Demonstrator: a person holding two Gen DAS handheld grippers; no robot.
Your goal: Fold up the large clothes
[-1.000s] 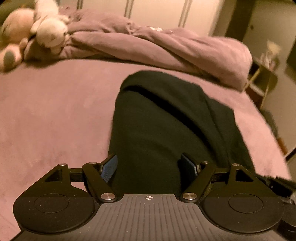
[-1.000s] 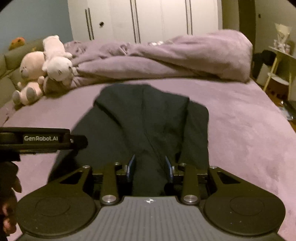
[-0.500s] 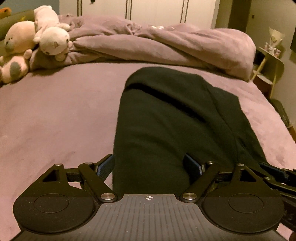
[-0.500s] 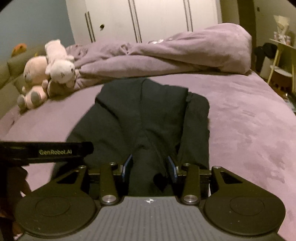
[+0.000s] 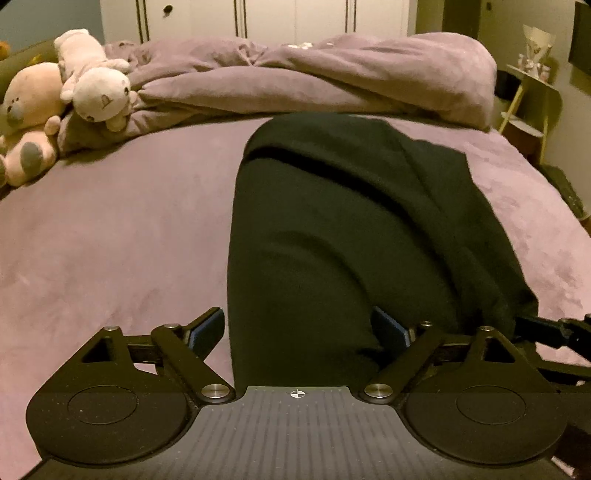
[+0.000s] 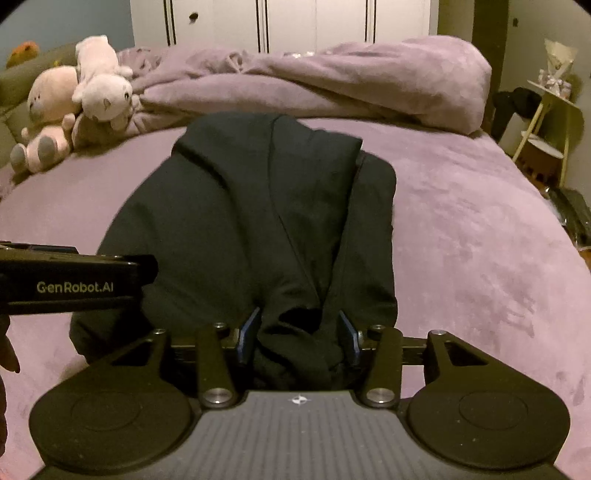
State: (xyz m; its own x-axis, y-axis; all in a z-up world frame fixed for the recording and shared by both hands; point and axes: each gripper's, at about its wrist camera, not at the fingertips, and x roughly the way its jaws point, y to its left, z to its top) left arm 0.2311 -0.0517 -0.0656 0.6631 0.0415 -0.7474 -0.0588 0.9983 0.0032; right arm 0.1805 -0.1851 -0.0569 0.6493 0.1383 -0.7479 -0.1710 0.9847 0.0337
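Spread lengthwise on a mauve bed (image 5: 110, 240), a folded black garment (image 5: 325, 229), its near hem reaching down to both grippers; in the left wrist view, filling the frame from centre toward 5 o'clock, its left edge straight, a fold line crossing near the top. Left gripper (image 5: 299, 328) at 6 o'clock, jaws spread wide and just now opening further; left pad clear of the cloth over bare bedding, right pad alongside the hem, no pinch visible; cloth lying between the jaws but not squeezed. Right gripper (image 6: 297, 336) at 6 o'clock in the right wrist view, jaws partway apart and lately easing wider; a bunched wad of the dark fabric sitting between the blue pads, seemingly loose, though contact with the pads hard to rule out. At 9 o'clock in that view, the side of the left gripper, marked "GenRobot.AI". Heaped at 12 o'clock across the head of the bed, a rumpled mauve duvet (image 6: 332, 81); at 10 o'clock, two soft toys (image 5: 62, 99), one pale lying on one pink; behind them, white wardrobe doors (image 6: 295, 22); at 2 o'clock, a small yellowish side shelf (image 6: 550, 122).
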